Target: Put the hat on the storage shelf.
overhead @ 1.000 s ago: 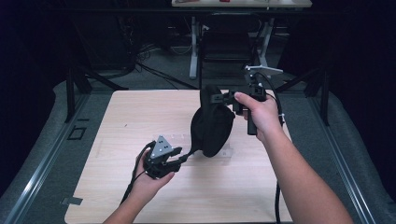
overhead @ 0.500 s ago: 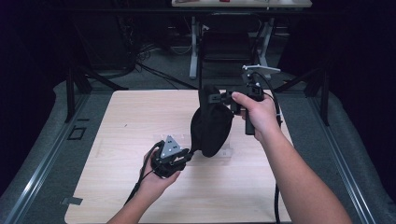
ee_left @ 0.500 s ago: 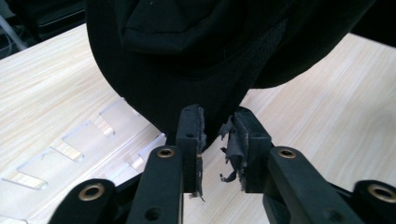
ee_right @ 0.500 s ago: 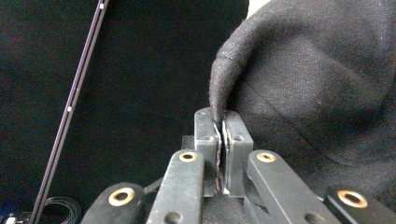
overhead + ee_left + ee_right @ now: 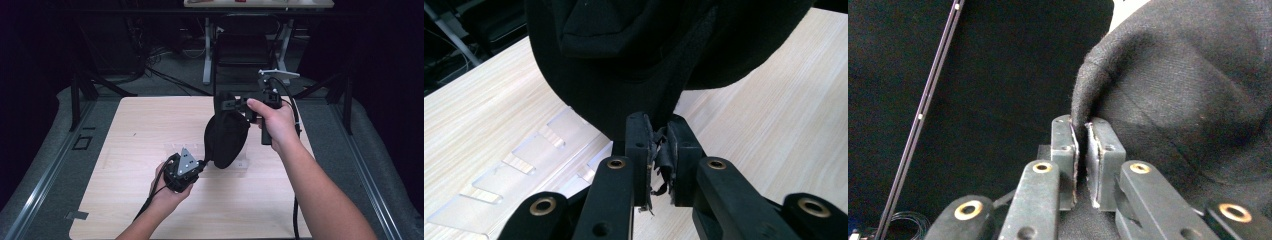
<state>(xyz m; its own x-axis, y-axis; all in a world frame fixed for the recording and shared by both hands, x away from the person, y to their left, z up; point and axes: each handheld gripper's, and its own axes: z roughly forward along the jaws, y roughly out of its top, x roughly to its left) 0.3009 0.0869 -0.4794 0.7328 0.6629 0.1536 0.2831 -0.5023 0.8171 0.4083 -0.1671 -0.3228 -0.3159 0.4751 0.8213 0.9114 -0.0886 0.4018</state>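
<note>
A black fabric piece [image 5: 226,139] hangs above the middle of the wooden table [image 5: 125,130], held up between both hands. My right gripper [image 5: 223,106] is shut on its top edge, raised well above the table; in the right gripper view the cloth's hem [image 5: 1082,112] runs down between the two pads. My left gripper [image 5: 204,162] is low, near the table, and is shut on the cloth's bottom edge. In the left gripper view the black fabric piece [image 5: 634,55] hangs just past the jaws, with a frayed bit pinched between the pads [image 5: 638,150].
A clear plastic strip with notches [image 5: 524,165] lies flat on the table under the cloth, also faintly seen as a clear sheet [image 5: 240,165] in the high view. Table legs and cables [image 5: 150,60] stand on the dark floor beyond the far edge.
The left gripper has moved right along the table toward the cloth's lower edge. The right gripper has risen a little with the cloth's top edge.
</note>
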